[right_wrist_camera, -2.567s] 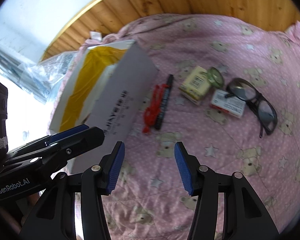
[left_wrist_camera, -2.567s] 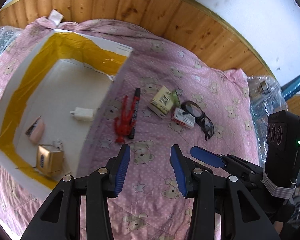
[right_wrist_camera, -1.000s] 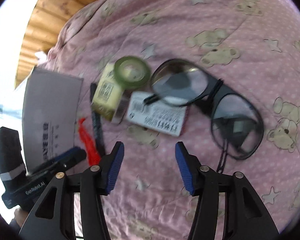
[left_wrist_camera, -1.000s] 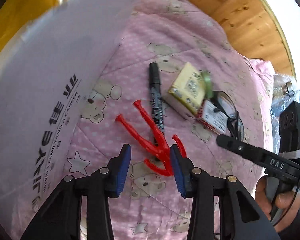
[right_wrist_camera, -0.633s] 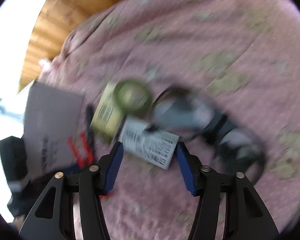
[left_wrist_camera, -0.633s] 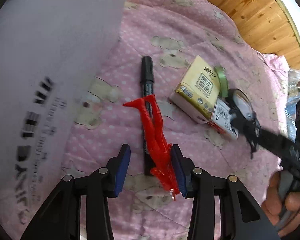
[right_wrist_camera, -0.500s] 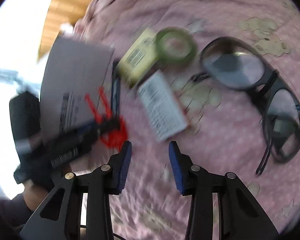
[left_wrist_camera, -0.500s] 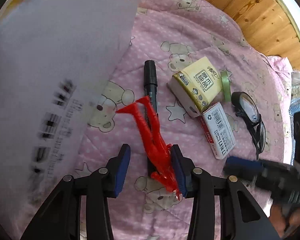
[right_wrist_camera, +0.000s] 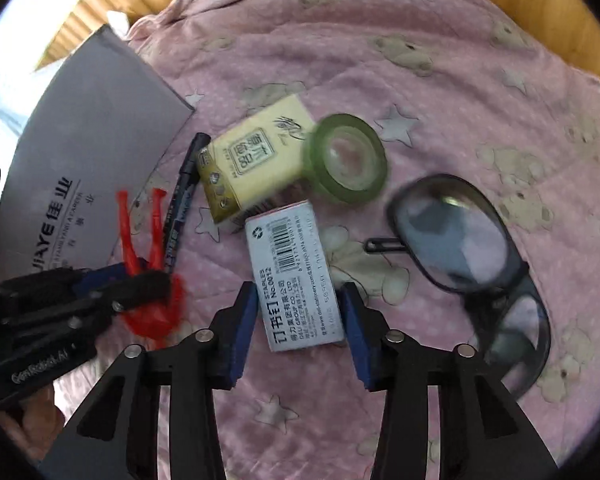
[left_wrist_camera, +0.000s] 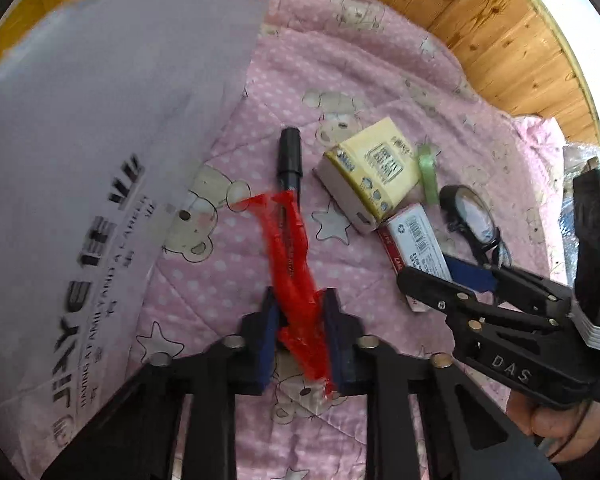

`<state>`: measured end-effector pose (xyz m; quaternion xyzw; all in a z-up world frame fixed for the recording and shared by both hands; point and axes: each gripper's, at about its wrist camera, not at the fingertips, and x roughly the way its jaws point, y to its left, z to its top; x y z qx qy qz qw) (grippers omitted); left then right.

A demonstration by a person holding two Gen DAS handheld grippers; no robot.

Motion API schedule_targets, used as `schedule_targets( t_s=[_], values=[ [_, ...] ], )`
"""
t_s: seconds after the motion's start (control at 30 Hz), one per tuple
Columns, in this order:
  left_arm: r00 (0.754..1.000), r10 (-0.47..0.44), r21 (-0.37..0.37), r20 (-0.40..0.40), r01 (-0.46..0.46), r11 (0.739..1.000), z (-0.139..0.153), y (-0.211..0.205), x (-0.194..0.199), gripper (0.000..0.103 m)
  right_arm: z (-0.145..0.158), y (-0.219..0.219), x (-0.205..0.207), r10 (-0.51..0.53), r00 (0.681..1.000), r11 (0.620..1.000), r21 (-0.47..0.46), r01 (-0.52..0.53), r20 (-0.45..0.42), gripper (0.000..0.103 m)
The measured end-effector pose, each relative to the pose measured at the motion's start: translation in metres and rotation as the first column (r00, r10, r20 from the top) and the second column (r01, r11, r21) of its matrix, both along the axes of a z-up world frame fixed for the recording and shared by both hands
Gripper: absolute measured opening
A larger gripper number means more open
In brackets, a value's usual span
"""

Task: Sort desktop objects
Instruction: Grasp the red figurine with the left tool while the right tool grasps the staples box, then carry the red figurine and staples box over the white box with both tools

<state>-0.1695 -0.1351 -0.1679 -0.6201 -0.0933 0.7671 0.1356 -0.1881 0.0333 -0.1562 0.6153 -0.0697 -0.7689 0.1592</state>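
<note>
the left gripper [left_wrist_camera: 300, 336] has its jaws nearly closed around the red plastic clip [left_wrist_camera: 290, 256], which lies across the black marker pen [left_wrist_camera: 290, 160] near the tall white cardboard box [left_wrist_camera: 100, 140] on the pink bear-print quilt [right_wrist_camera: 440, 60]; lifting may drag the pen. the right gripper [right_wrist_camera: 298, 330], angled down, straddles the white staples box [right_wrist_camera: 296, 276], jaws open and not yet gripping; it could slip askew.

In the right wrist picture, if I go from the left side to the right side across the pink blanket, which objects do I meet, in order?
Grey box → red plastic tool → black marker → yellow tissue pack → green tape roll → black glasses. I leave out the staples box, since it lies below the pack and the tape roll.
</note>
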Motion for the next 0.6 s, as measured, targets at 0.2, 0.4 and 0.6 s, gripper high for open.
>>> schedule_targets(
  t_s=[0.2, 0.4, 0.6],
  values=[
    [1.000, 0.016, 0.016, 0.017, -0.016, 1.000, 0.003, -0.005, 0.008, 0.016, 0.003, 0.030, 0.015, -0.126, 0.991, 0.988, -0.086, 0.131, 0.054, 0.043],
    [1.000, 0.022, 0.033, 0.008, -0.022, 0.999, 0.018, -0.010, 0.020, 0.016, 0.015, 0.035, 0.027, -0.157, 0.986, 0.979, -0.125, 0.163, 0.060, 0.043],
    [1.000, -0.017, 0.035, -0.027, 0.017, 0.999, 0.044, -0.004, 0.027, 0.016, 0.029, 0.025, 0.038, -0.143, 0.989, 0.977, -0.154, 0.148, 0.043, 0.043]
  ],
)
